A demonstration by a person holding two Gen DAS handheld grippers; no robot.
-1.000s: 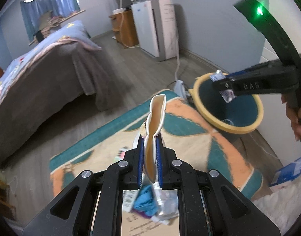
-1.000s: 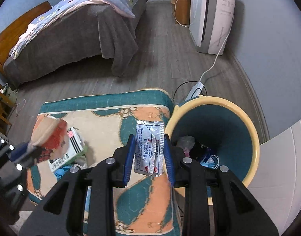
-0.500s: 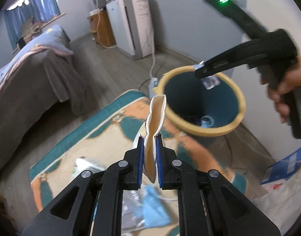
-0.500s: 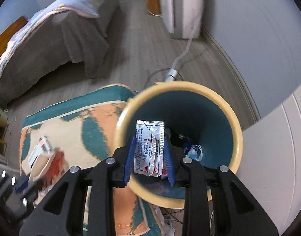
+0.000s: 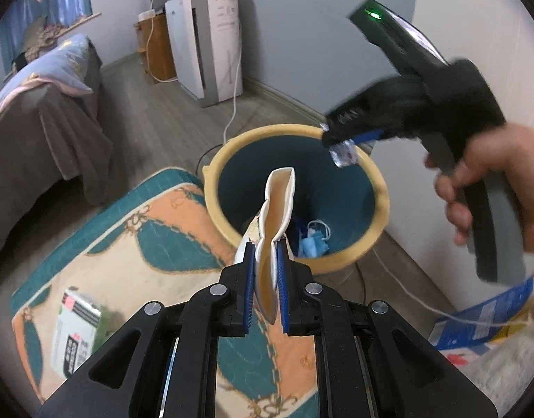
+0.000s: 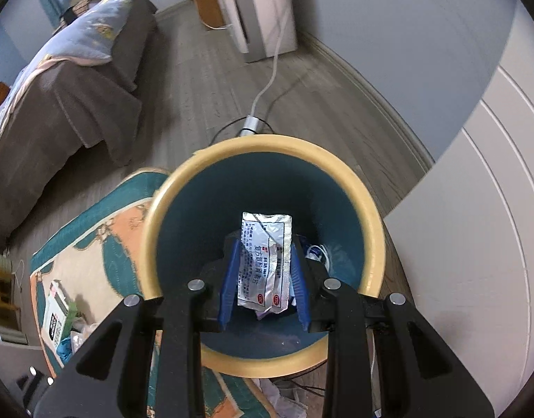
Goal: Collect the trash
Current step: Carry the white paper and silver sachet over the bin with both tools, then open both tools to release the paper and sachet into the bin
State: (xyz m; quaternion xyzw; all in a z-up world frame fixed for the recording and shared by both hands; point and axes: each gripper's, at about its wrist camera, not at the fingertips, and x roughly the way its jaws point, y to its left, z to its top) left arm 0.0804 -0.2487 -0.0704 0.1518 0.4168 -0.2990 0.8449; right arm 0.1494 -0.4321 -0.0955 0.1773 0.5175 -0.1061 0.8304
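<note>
Over the bin [image 6: 263, 146], right gripper [image 6: 265, 271] pinching foil sachet [image 6: 265, 261], left gripper [image 5: 265, 278] clamping flattened cup [image 5: 277, 209], bin's bottom mostly hidden

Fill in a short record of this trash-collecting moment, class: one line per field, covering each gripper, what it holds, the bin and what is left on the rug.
left gripper: shut on a flattened paper cup, near the bin's rim
right gripper: shut on a foil sachet, held above the bin's opening
bin: yellow rim, teal inside, upright on the floor; some trash already at the bottom, including a blue mask
rug: a small printed box lies on it
</note>
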